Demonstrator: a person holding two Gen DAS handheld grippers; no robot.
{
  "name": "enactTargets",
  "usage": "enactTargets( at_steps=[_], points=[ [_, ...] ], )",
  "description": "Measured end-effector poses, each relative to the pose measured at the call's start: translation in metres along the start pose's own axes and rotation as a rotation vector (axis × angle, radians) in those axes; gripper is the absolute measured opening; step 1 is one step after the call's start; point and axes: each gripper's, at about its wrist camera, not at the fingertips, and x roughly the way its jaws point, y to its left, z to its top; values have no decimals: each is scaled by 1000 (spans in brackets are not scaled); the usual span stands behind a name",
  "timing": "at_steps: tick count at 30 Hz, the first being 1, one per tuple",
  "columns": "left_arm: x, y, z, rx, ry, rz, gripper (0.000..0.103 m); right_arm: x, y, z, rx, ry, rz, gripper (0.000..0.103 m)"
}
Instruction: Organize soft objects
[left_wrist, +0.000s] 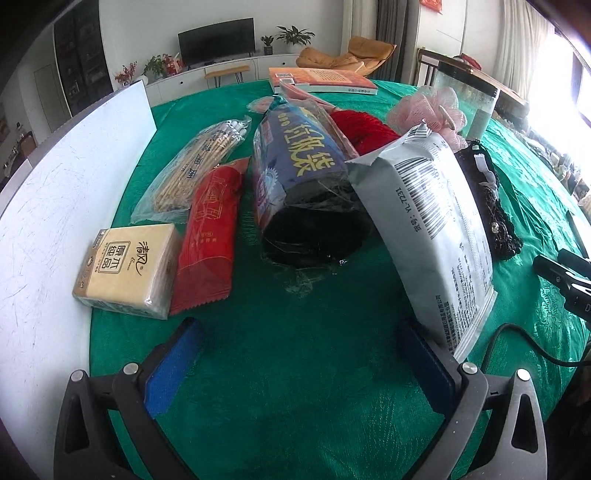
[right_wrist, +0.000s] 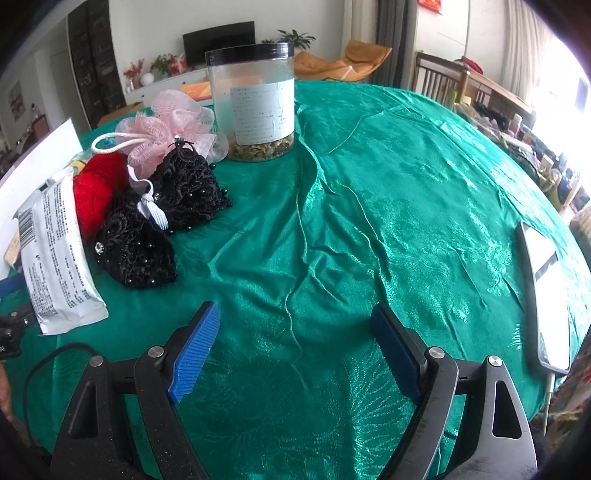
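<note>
Green tabletop (right_wrist: 369, 184) | both hand-held grippers, left (left_wrist: 299, 369) and right (right_wrist: 295, 350), gape empty | sponge (right_wrist: 166, 125), yarn (right_wrist: 96, 188) at 10 o'clock, unsorted | barely begun

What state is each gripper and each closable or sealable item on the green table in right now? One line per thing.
Left gripper: open, nothing between its blue pads.
Right gripper: open, empty.
Clear plastic jar with black lid: upright, lid on.
Grey-white printed pouch: propped up on edge, looks sealed.
Yellow tissue pack: lying flat, wrapper on.
Blue roll of bags: lying on its side, wrapped.
</note>
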Motion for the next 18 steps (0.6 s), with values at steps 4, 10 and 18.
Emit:
enactTargets(
  at_steps=[4,10,18],
  points=[
    [0,0,0,1,0,0,103,-1,1,-2,-1,-18,-4,88],
    [0,0,0,1,0,0,103,-2,3,-4,-4,-31,-1,89],
    [0,0,0,2,0,0,103,-2,2,-5,-5,-34,0,89]
  ],
)
